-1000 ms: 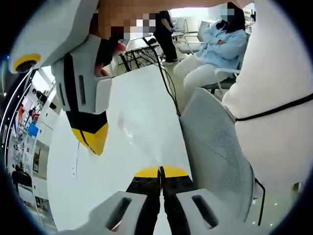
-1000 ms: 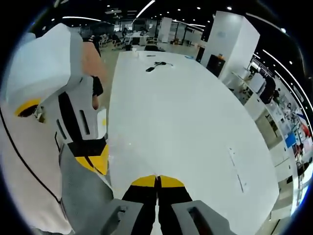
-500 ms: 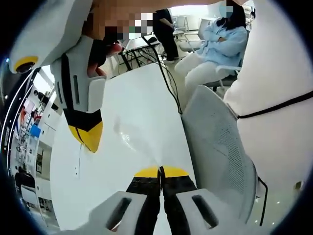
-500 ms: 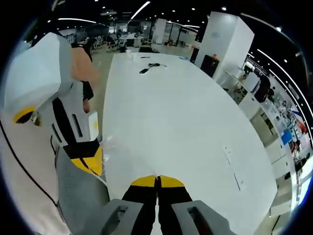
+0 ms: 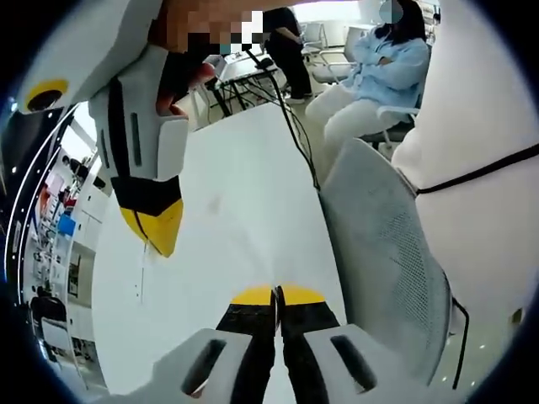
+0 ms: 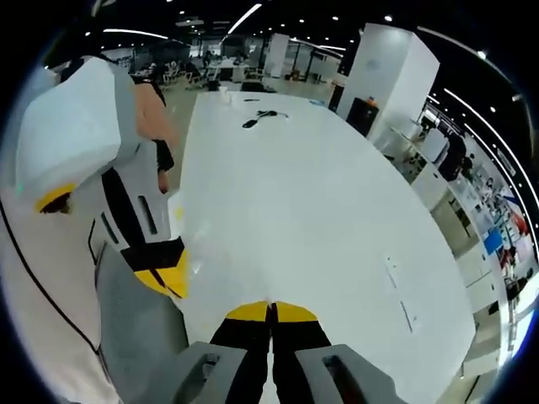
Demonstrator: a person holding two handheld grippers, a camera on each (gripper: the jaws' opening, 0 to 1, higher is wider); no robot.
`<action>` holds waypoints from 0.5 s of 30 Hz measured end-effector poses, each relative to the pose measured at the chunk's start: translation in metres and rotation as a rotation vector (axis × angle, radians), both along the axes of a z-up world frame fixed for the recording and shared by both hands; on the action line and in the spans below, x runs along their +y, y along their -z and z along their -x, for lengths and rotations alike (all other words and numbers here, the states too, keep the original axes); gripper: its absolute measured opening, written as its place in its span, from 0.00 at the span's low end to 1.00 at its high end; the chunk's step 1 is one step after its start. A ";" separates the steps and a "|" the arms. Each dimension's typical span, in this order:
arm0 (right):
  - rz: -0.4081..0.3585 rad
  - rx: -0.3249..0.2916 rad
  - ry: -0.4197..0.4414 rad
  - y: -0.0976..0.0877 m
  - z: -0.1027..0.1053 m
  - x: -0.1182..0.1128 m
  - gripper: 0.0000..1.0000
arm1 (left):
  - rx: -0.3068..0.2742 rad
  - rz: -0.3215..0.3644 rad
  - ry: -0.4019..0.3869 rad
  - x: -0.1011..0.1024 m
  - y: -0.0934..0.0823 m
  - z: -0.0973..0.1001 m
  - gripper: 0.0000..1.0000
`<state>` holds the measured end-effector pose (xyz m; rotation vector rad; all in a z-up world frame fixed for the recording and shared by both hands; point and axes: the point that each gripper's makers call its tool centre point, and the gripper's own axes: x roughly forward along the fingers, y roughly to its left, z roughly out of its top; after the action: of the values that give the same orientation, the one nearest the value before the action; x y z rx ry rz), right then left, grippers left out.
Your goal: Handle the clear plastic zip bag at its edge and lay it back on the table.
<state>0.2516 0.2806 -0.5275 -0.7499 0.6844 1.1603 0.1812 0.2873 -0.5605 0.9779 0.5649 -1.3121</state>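
The clear zip bag (image 5: 240, 240) is a faint, nearly see-through film over the white table (image 5: 253, 160). It stretches between the two grippers. My left gripper (image 5: 276, 295) is shut, and the bag's edge runs out from its yellow tips. In the left gripper view my right gripper (image 5: 155, 238) hangs at the upper left, tips shut, at the bag's other end. The right gripper view has my right gripper (image 6: 271, 311) shut at the bottom, with the film of the bag (image 6: 221, 273) leading left to the left gripper (image 6: 165, 279).
A grey mesh chair (image 5: 383, 252) stands at the table's edge beside my white clothing. A seated person in light blue (image 5: 379, 71) is beyond it. A black cable (image 6: 266, 114) lies at the table's far end, and thin strips (image 6: 399, 295) lie to the right.
The right gripper has come slightly lower and nearer in the left gripper view. The bag's wrinkles show less than before. Both grippers stay shut.
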 end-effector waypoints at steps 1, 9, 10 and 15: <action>0.006 -0.001 -0.002 0.001 0.000 0.000 0.00 | -0.001 0.002 -0.003 0.000 0.000 -0.001 0.00; 0.019 -0.004 -0.041 0.002 0.007 0.003 0.00 | -0.008 0.027 -0.021 -0.001 -0.004 -0.004 0.00; 0.023 -0.007 -0.050 0.003 0.008 0.003 0.00 | -0.008 0.029 -0.023 -0.001 -0.004 -0.005 0.00; 0.040 -0.015 -0.062 0.005 0.009 0.002 0.00 | -0.012 0.055 -0.034 -0.002 -0.009 -0.007 0.00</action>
<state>0.2421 0.2829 -0.5327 -0.8175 0.6769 1.1991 0.1877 0.2853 -0.5520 0.9266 0.5311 -1.2843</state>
